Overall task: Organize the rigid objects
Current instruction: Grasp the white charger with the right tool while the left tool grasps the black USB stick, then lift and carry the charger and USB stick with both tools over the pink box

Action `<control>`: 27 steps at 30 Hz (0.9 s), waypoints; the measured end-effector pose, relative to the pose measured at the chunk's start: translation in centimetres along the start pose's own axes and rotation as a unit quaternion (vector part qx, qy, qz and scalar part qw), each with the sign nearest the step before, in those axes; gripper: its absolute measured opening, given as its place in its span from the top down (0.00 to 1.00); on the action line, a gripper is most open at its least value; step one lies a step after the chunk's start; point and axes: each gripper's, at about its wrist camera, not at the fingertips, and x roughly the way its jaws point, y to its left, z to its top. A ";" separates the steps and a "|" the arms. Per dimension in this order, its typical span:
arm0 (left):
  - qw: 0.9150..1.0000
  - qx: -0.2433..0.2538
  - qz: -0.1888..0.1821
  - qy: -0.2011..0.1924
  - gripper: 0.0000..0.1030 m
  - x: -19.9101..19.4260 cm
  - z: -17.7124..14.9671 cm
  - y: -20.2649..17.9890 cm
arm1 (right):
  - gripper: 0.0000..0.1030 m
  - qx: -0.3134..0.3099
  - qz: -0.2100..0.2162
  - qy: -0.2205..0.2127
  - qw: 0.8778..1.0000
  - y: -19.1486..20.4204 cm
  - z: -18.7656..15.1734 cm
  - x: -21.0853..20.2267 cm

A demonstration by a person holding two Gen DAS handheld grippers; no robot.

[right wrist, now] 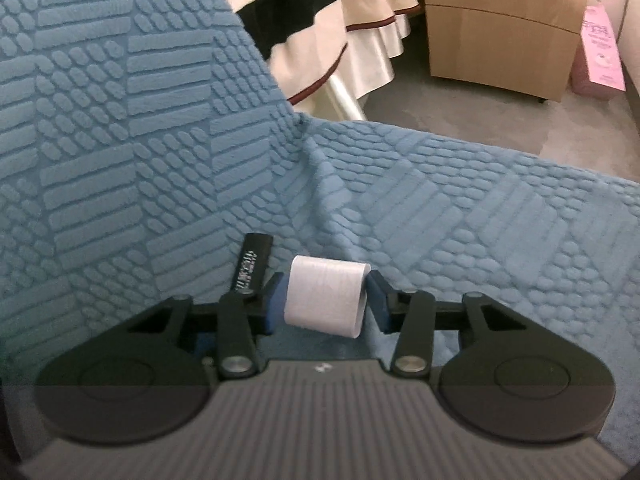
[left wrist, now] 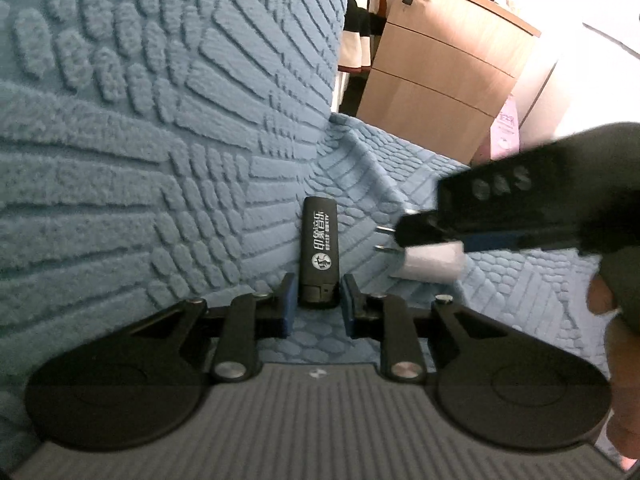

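Right now the left gripper has its blue pads either side of the near end of a black stick, close against it, though I cannot tell whether they actually pinch. The right gripper is clamped on a white plug, its two metal prongs pointing toward the stick. Both items sit low over the blue quilted sofa seat, near the fold under the backrest. The tidying seems mid-way: two pieces in hand, neither placed. The stick is glossy, with white printed characters; the plug is plain, rounded and matte.
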 end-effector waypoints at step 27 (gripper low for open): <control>0.996 -0.007 -0.092 0.001 0.74 -9.0 -4.9 -3.4 | 0.57 0.043 -0.077 -0.043 0.995 -5.4 -12.1 -12.0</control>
